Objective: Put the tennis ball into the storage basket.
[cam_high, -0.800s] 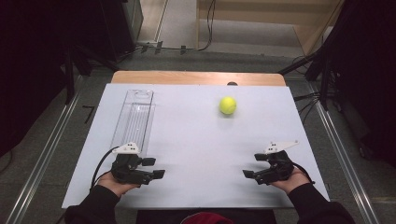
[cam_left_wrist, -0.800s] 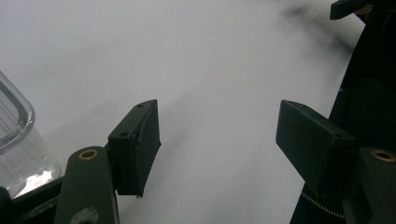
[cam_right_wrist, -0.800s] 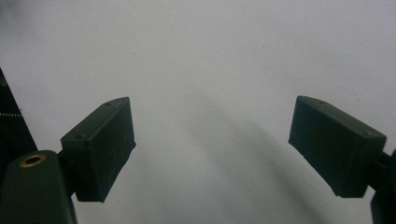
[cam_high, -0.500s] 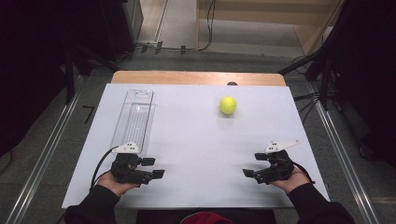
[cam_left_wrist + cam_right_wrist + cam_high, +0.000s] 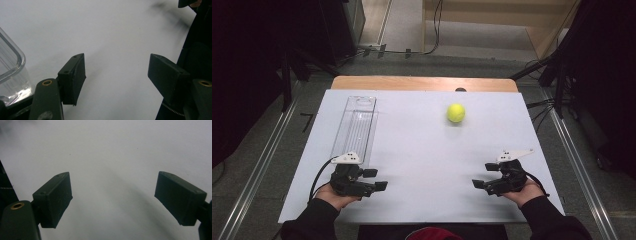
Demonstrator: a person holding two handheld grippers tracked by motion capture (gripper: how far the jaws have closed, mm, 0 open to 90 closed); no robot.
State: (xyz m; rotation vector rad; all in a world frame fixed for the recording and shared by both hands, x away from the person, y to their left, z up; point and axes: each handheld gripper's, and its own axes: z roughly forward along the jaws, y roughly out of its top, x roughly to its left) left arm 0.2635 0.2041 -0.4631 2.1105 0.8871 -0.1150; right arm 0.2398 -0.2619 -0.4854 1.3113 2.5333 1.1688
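A yellow-green tennis ball [image 5: 455, 113] lies on the white tabletop [image 5: 422, 150], toward the far right of its middle. A long clear plastic container [image 5: 356, 126] lies lengthwise along the left side. My left gripper [image 5: 375, 179] rests near the front left, just below the container's near end, open with nothing between its jaws; the container's rounded corner [image 5: 11, 65] sits to the left of its jaws. My right gripper [image 5: 485, 176] rests near the front right, open and empty, well short of the ball. Both grippers point inward toward the table's middle.
A wooden strip [image 5: 424, 83] borders the table's far edge. Metal rails [image 5: 259, 165] run along the floor on both sides. Cables [image 5: 432, 35] lie on the floor beyond the table. Dark equipment stands at the left and right.
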